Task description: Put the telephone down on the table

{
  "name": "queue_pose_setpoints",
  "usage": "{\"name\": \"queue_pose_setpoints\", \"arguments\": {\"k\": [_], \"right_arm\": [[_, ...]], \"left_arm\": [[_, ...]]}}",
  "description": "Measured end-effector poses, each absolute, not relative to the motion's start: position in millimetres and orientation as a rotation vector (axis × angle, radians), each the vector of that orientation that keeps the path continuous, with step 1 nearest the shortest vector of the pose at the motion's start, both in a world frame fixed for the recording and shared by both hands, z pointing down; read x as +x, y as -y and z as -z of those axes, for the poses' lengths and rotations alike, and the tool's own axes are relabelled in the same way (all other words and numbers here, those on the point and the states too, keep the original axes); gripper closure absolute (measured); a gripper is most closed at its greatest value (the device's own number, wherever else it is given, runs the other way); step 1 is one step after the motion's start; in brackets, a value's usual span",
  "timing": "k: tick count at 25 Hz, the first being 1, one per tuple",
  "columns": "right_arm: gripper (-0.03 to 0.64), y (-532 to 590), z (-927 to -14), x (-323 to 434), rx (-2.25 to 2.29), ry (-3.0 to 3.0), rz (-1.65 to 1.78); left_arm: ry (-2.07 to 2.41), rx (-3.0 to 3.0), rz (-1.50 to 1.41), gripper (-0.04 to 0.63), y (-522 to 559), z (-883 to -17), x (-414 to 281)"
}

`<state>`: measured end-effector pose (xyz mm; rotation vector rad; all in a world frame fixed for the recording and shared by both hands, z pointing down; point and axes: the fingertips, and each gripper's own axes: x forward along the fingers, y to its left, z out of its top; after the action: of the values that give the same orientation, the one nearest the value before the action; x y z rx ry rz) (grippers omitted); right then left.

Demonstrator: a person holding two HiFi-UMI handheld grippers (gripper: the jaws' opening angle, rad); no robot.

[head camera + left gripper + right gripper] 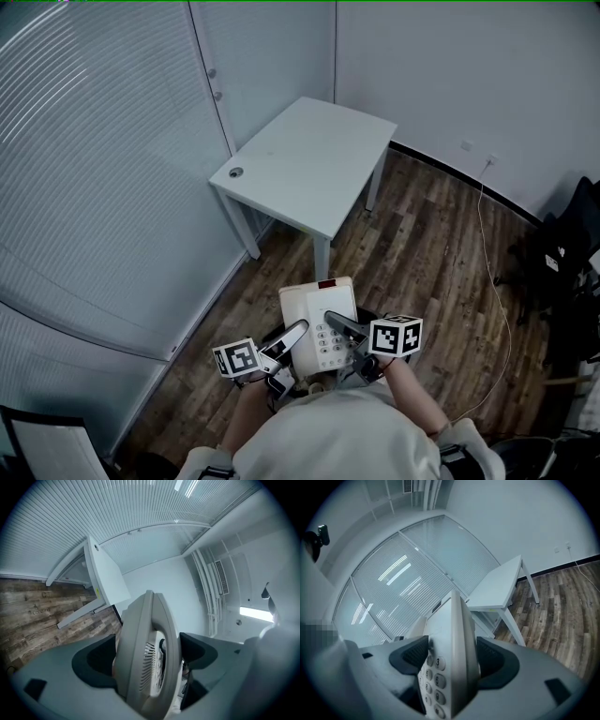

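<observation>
A white desk telephone (319, 323) with a keypad is held in the air close to the person's body, above the wood floor. My left gripper (292, 336) is shut on its left edge, and my right gripper (336, 325) is shut on its right edge. In the left gripper view the telephone (147, 656) stands edge-on between the jaws, its speaker grille showing. From the right gripper view, the telephone (450, 663) fills the jaws with number keys visible. The white table (305, 169) stands ahead, apart from the telephone, its top bare.
Frosted glass walls with blinds (103, 159) run along the left. A white cable (497, 281) trails across the wood floor at the right, near dark equipment (562, 272). A chair back (47, 450) sits at the bottom left.
</observation>
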<state>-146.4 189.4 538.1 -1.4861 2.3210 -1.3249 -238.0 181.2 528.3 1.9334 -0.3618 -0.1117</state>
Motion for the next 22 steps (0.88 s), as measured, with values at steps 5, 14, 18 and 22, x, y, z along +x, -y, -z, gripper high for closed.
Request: {"name": "queue_pose_setpoints", "arguments": {"k": [5, 14, 18, 22], "right_arm": [[0.293, -181.1, -541.3, -138.9, -1.483, -2.325, 1.331], [0.293, -140.7, -542.6, -114.5, -1.442, -2.374, 1.319], [0.293, -116.9, -542.3, -104.6, -1.414, -2.392, 1.320], [0.293, -91.6, -542.1, -94.9, -1.377, -2.418, 1.329]], "left_arm": [[0.355, 1.914, 0.121, 0.190, -173.8, -531.2, -229.9], [0.366, 1.889, 0.171, 0.190, -139.0, -532.0, -203.5], [0.407, 1.924, 0.149, 0.190, -115.2, -534.0, -196.1], [0.478, 1.915, 0.111, 0.190, -92.5, -540.0, -191.6]]}}
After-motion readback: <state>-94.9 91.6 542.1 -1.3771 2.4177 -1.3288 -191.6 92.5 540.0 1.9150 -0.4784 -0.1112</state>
